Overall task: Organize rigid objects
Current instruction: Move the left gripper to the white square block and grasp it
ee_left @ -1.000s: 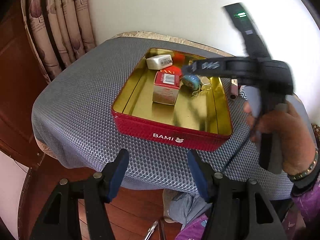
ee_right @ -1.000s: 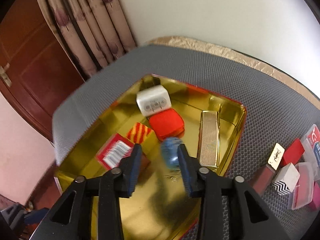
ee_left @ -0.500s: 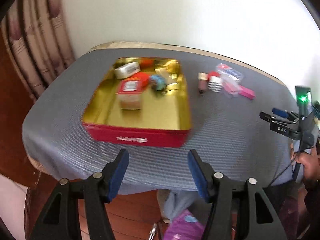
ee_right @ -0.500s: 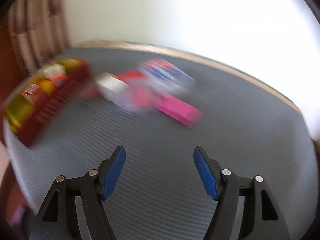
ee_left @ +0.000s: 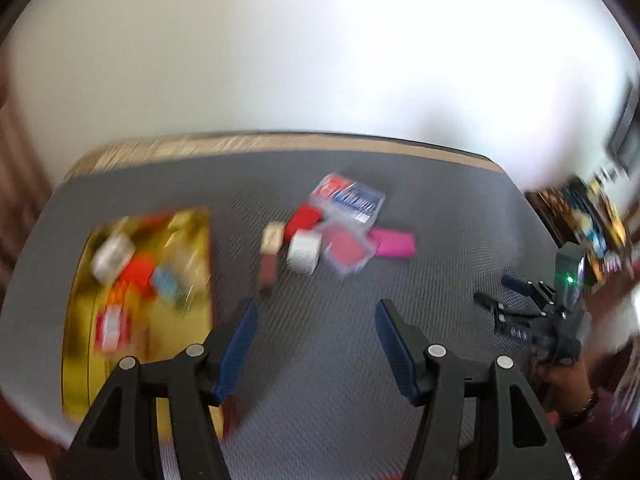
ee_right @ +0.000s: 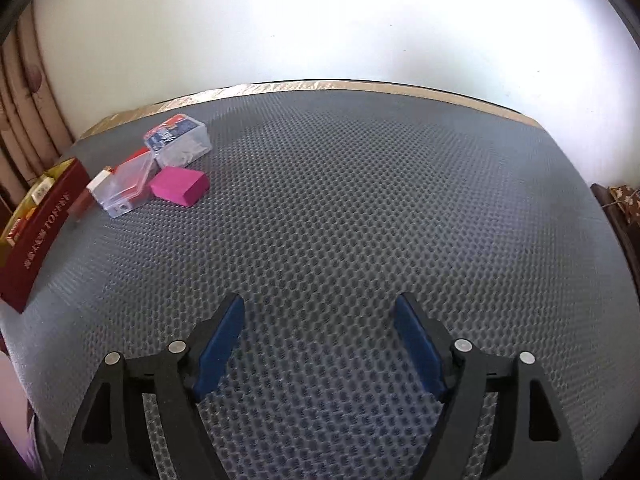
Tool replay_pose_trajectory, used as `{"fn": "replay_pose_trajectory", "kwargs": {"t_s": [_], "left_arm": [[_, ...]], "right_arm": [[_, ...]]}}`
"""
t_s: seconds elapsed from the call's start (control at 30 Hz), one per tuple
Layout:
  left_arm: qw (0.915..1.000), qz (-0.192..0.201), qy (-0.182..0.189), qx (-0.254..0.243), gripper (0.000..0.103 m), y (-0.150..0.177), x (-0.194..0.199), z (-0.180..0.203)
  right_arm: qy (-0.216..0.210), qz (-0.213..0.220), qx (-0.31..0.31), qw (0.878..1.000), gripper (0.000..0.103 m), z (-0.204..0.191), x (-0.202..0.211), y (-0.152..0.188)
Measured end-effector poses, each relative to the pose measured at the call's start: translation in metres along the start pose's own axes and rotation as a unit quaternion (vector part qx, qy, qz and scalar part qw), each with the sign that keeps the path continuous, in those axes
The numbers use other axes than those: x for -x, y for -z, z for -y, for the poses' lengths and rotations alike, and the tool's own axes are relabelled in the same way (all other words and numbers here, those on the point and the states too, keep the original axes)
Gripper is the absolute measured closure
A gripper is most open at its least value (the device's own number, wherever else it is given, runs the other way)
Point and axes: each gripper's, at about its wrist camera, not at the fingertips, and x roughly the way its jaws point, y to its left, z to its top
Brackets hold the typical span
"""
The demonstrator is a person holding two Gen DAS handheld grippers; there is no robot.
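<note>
Holding both grippers over the grey mat on the counter [ee_right: 360,200], I have nothing in either one. The left gripper [ee_left: 316,312] has its blue fingers [ee_left: 236,344] spread wide, with only bare mat between them; they touch nothing. The right gripper [ee_right: 320,312] is spread just as wide, its fingers [ee_right: 218,344] empty and over the mat near the front edge, well apart from every object. In the left view I also see that right gripper [ee_left: 496,296] out by the right edge.

The tin [ee_right: 36,220], red outside and gold inside, sits at the left edge of the counter, with several small things in it; the left view is too blurred for me to name them. Just right of the tin, toward the far-left part of the counter, a loose cluster lies on the mat: a pink box [ee_right: 180,186], a clear case [ee_right: 124,190] with red inside touching it, another clear case [ee_right: 178,140] with a blue and red label behind, and a white box [ee_left: 304,252] beside them.
</note>
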Motion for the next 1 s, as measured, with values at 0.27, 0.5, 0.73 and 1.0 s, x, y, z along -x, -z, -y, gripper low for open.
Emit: {"fn": "replay_pose_trajectory", "kwargs": {"t_s": [0.27, 0.5, 0.73, 1.0], "left_arm": [[0.9953, -0.054, 0.036, -0.072, 0.041, -0.035, -0.073, 0.001], [0.9913, -0.084, 0.027, -0.098, 0.041, -0.039, -0.111, -0.004], [0.9857, -0.097, 0.044, -0.131, 0.05, -0.035, -0.122, -0.001], [0.9816, -0.128, 0.032, -0.138, 0.057, -0.035, -0.137, -0.007]], "right_arm": [[-0.029, 0.008, -0.014, 0.999, 0.026, 0.004, 0.005, 0.003], [-0.036, 0.007, -0.015, 0.999, 0.024, 0.002, 0.0, 0.002], [-0.036, 0.004, -0.012, 0.999, 0.022, 0.0, -0.001, -0.001], [-0.035, 0.001, -0.007, 0.999, 0.019, -0.002, 0.0, -0.001]]}}
